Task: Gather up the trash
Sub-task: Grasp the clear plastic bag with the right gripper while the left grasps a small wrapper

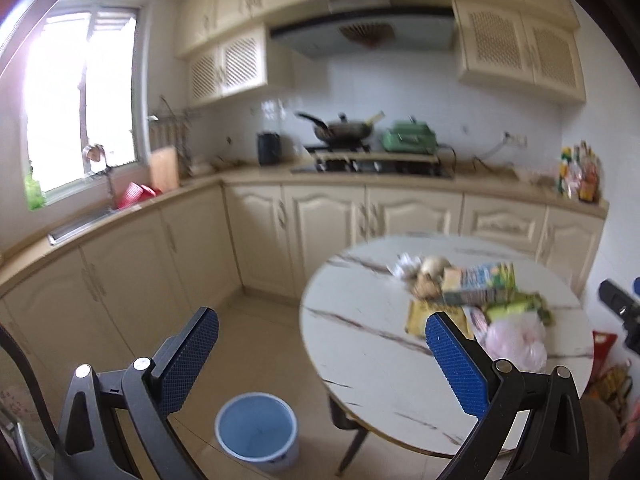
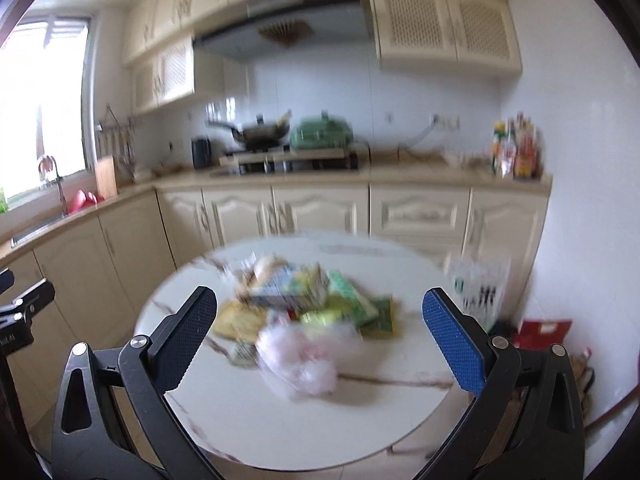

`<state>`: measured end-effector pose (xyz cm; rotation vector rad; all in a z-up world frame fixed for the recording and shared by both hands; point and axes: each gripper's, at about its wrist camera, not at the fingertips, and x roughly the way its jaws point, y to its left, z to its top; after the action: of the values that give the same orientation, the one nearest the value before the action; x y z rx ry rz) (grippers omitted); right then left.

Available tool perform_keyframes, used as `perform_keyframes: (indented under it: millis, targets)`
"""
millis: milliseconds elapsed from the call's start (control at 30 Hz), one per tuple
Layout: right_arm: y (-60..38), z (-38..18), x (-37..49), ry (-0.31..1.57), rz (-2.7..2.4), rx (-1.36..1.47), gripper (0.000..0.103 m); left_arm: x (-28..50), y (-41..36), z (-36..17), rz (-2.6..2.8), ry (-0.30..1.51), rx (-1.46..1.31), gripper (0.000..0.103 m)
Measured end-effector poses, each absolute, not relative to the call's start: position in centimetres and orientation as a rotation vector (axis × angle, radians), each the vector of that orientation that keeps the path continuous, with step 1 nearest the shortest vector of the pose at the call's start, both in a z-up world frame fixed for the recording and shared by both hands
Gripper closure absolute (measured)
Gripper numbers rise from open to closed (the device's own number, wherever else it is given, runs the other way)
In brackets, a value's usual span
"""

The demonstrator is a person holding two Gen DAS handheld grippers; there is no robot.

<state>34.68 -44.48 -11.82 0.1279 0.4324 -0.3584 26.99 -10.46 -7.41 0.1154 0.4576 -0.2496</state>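
Note:
A pile of trash (image 1: 476,292) lies on a round white marble table (image 1: 360,360): a drink carton (image 1: 480,280), a crumpled pink-white plastic bag (image 1: 516,340), green and yellow wrappers and crumpled paper. The pile also shows in the right wrist view (image 2: 304,304), blurred, with the plastic bag (image 2: 300,356) nearest. A pale blue bin (image 1: 258,432) stands on the floor left of the table. My left gripper (image 1: 320,360) is open and empty, above the floor and the table's left edge. My right gripper (image 2: 320,340) is open and empty, in front of the pile.
Cream kitchen cabinets and a counter (image 1: 256,196) run behind, with a stove, wok (image 1: 340,130) and sink. Bottles (image 2: 516,152) stand at the counter's right end. A clear bag (image 2: 480,288) and red packaging (image 2: 540,332) sit right of the table. The other gripper shows at the right edge (image 1: 620,312).

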Motion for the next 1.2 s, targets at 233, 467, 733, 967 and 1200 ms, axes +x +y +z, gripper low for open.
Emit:
perform_keyframes:
  millis: [233, 467, 733, 967, 1200]
  targets:
    - [-46.5, -19.4, 39.8, 0.638, -0.288, 0.141, 0.0, 33.9, -14.1, -9.3, -0.294, 0.58, 0.162, 0.001]
    - [-46.6, -23.5, 45.0, 0.742, -0.259, 0.118, 0.0, 40.5, -16.9, -9.7, -0.304, 0.615, 0.186, 0.001]
    - [-47.3, -25.4, 46.2, 0.793, -0.174, 0.127, 0.031, 43.3, -19.7, -10.6, -0.334, 0.625, 0.189, 0.001]
    - [-49.3, -24.3, 43.3, 0.725, -0.126, 0.18, 0.038, 43.4, -21.2, -11.8, -0.412, 0.667, 0.176, 0.001]
    - [-51.7, -22.6, 41.8, 0.675, -0.156, 0.21, 0.037, 44.9, -25.9, -14.2, -0.473, 0.753, 0.223, 0.001]
